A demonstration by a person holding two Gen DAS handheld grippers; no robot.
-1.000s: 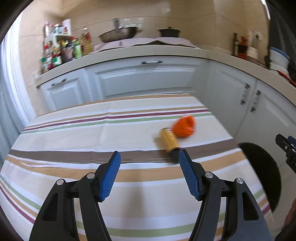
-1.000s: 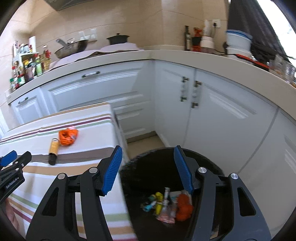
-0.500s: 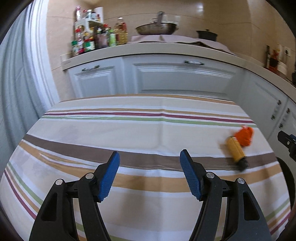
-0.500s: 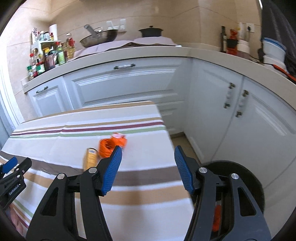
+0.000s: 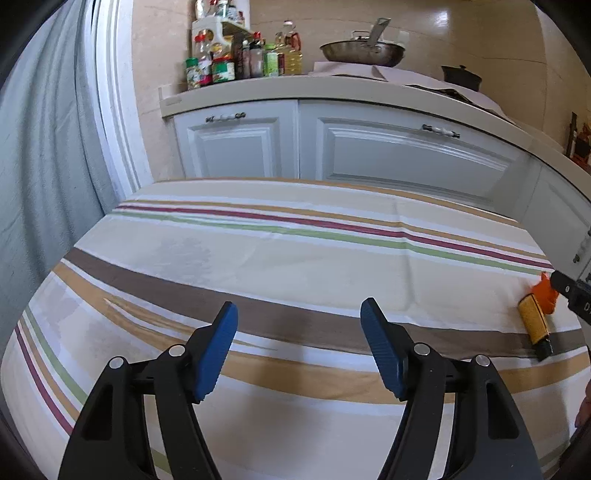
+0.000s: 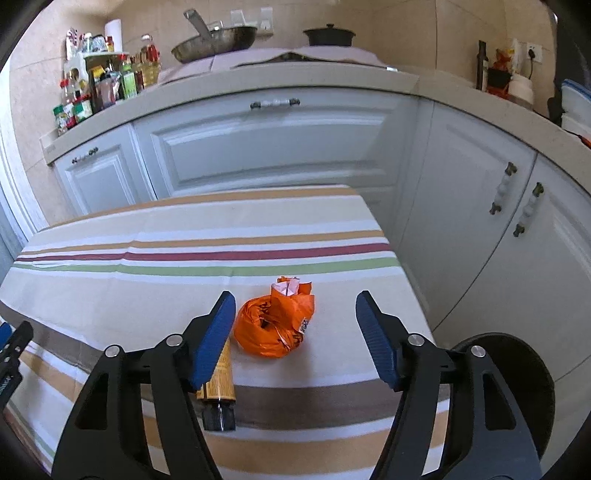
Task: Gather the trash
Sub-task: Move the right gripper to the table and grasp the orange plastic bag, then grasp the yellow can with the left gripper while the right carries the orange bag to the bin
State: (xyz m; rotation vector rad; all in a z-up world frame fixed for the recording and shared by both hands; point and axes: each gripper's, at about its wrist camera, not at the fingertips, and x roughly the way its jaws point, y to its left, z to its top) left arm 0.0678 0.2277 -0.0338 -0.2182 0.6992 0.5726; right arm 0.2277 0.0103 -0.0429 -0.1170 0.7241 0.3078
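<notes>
A crumpled orange wrapper [image 6: 275,325] lies on the striped tablecloth [image 6: 147,280] near the table's right edge. A yellow tube with a black cap [image 6: 219,384] lies just left of it, partly hidden by my right gripper's left finger. My right gripper [image 6: 295,332] is open and empty, hovering with the wrapper between its fingers. My left gripper [image 5: 299,343] is open and empty over the bare middle of the table; the wrapper [image 5: 545,291] and tube [image 5: 533,328] show at its far right.
A black trash bin [image 6: 517,376] stands on the floor right of the table. White kitchen cabinets [image 6: 266,147] run behind and to the right. The counter holds bottles [image 6: 103,85], a pan [image 6: 218,37] and a pot [image 6: 328,35].
My right gripper swung left from over the bin to over the table, now framing the orange wrapper. My left gripper turned left, so the trash slid to its view's right edge.
</notes>
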